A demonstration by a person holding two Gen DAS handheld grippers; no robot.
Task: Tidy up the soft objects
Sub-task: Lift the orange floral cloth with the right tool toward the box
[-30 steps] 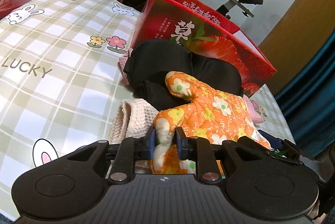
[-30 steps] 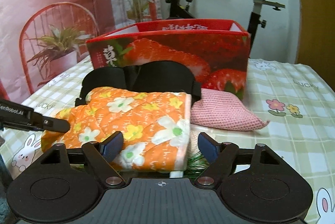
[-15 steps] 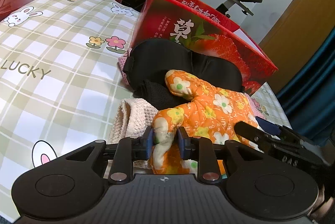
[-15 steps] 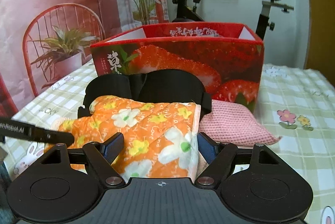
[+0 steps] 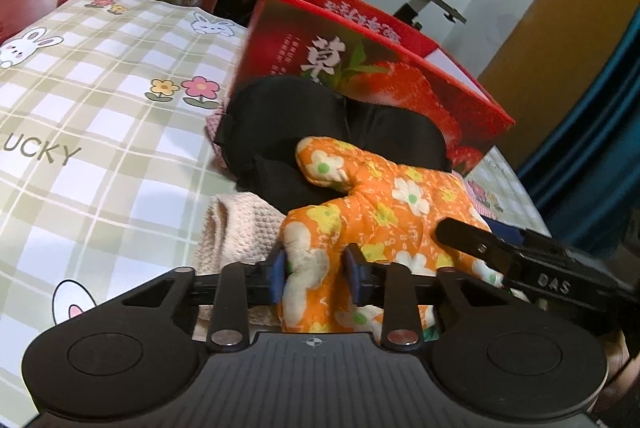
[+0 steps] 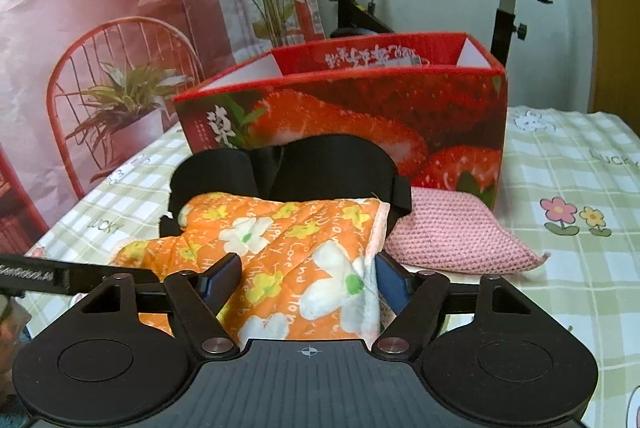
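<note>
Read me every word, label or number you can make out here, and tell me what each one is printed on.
"LUCKY", first letter cut off in the left wrist view: checked tablecloth, printed again near the right gripper's side.
"草": large white character on the strawberry box.
White characters along the box's inner back wall: too stylised to read.
Small print beside the large character: too small.
"BAS": right gripper.
Lettering on the left gripper: blurred.
Words on the orange oven mitt: too small.

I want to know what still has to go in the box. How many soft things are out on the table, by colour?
Orange floral oven mitt: 1
Black eye mask: 1
Pink knitted cloth: 1
Cream knitted cloth: 1
Total: 4, all outside the strawberry box
</note>
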